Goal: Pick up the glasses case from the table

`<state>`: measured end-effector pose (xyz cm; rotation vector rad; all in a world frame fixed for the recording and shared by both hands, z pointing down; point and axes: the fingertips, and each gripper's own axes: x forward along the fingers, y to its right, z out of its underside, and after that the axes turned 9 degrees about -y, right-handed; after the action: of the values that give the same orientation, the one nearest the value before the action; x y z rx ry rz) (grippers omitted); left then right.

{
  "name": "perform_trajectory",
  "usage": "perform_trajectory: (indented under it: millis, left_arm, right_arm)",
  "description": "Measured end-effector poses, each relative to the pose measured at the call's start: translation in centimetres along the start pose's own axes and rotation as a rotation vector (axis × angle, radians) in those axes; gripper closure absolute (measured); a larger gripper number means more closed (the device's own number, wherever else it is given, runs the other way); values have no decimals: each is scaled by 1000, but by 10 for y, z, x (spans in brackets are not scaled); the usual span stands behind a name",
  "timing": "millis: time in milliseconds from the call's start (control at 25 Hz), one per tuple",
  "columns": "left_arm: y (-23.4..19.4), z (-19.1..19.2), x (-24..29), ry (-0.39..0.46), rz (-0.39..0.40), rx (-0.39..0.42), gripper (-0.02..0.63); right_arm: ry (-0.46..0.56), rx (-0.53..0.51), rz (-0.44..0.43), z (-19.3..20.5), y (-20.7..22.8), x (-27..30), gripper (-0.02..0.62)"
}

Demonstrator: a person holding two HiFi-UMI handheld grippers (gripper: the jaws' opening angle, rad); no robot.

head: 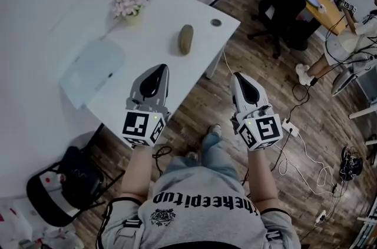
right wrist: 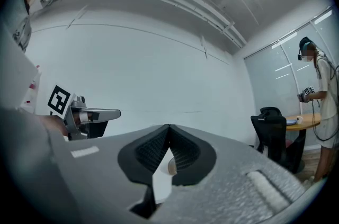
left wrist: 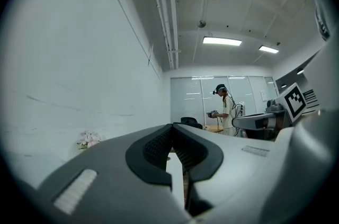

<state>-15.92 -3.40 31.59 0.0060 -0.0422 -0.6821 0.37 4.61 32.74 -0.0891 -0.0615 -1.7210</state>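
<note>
Approach step, nothing gripped yet.
Glasses case point(head: 185, 39) lies on the desk point(head: 159, 12), right of the flower pot point(head: 129, 7). Left tongs point(head: 156, 74) and right tongs point(head: 241, 82) are both pressed together, empty, well short of the pot. Likely next: reach in, spread one pair, straddle the case.

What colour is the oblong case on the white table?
Dull olive-brown. The glasses case shows best in the head view.

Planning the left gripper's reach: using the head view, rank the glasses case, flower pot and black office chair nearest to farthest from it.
1. Glasses case: just ahead of the left gripper, slightly right.
2. Flower pot: farther back, left.
3. Black office chair: off the table, far right.
</note>
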Motion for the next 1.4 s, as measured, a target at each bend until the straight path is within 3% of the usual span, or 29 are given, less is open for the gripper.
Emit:
perform_trajectory:
  millis: [600, 1400]
  left_arm:
    - [-30, -5, 75, -8, -93, -27, 588]
    - [-31, -8, 156, -31, -214, -42, 588]
  right_arm:
    - [6, -45, -113, -16, 51, 83, 594]
    - [1, -68, -249, -25, 123, 149, 594]
